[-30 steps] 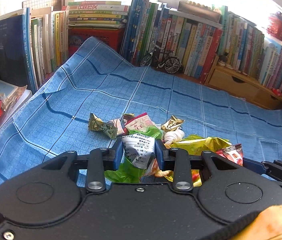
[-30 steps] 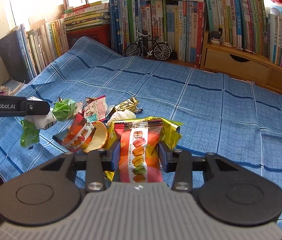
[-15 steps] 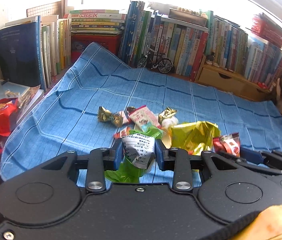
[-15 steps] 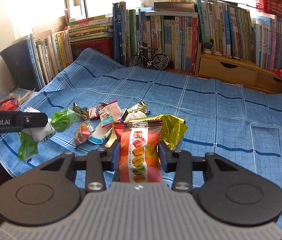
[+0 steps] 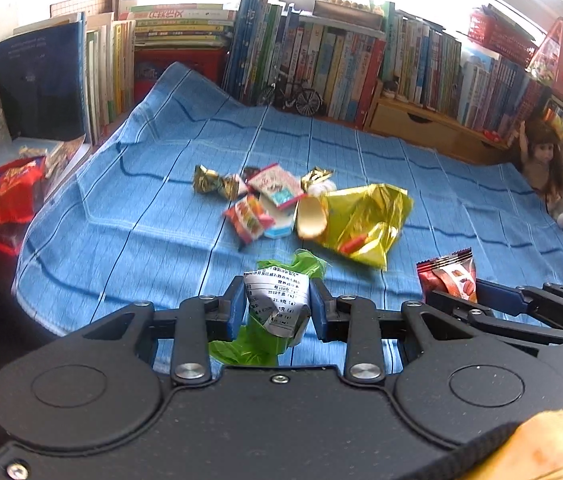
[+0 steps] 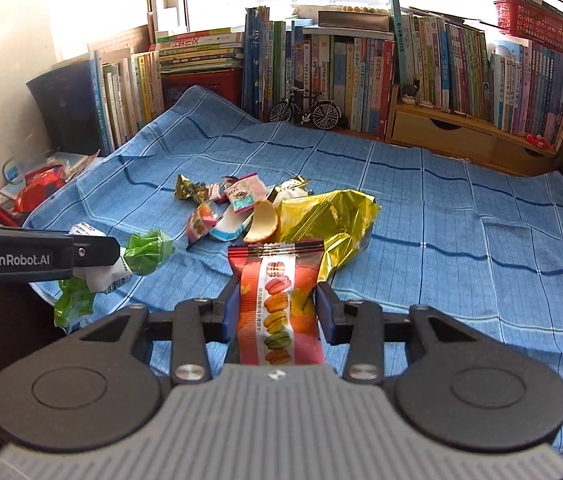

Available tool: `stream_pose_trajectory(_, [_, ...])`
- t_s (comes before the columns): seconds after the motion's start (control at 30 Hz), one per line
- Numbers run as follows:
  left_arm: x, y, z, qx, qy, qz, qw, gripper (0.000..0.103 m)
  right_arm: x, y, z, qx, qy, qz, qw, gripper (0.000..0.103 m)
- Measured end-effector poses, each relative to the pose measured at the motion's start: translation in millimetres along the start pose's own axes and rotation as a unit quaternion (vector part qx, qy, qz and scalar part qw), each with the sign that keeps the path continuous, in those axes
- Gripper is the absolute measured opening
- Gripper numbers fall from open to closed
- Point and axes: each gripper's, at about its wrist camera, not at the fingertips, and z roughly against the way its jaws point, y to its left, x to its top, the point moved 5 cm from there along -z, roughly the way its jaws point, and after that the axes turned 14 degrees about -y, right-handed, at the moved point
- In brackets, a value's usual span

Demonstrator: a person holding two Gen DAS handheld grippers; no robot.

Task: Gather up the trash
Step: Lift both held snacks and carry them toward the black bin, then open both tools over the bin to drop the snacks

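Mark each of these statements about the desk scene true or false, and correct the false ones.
1. The left tongs grip a green wrapper with a white label. True.
2. The right tongs are empty. False: they are shut on a red macaron packet.
3. A yellow foil bag lies on the blue checked cloth. True.
4. The model bicycle stands among the wrappers in the middle of the cloth. False: it stands at the far edge, in front of the row of books.
5. A potato chip rests beside the yellow foil bag. True.
6. The cloth holds no more trash. False: several small wrappers remain on it.
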Motion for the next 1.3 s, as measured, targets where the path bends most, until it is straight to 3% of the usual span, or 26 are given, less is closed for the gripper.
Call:
stream_pose_trajectory(0.27, [-28.8,2.1,35.5,0.023,0.000,0.015,0.9996,0.031,-20.9,4.7,27.5,0.018,0.010,0.002,1.000,0.045])
stream_pose_trajectory(0.53, [-81.2,8.7,87.5,0.073,0.021,0.053,0.9957,0.031,-46.6,9.4,65.2,0.050,0.020,0.014,0.998,0.045])
stream_pose_trajectory(0.87, [-130.0,2.6,154.2,0.104,0.026,0.058,0.9925,0.032,-87.2,20.3,112.3,0.091,0.034,0.015,0.995,0.046])
stream_pose_trajectory(1.3, [-163.4,14.9,149.2,0.109,0.068,0.063,0.9897,0.032,-115.9,47.9,121.2,0.126,0.061,0.028,0.990,0.047])
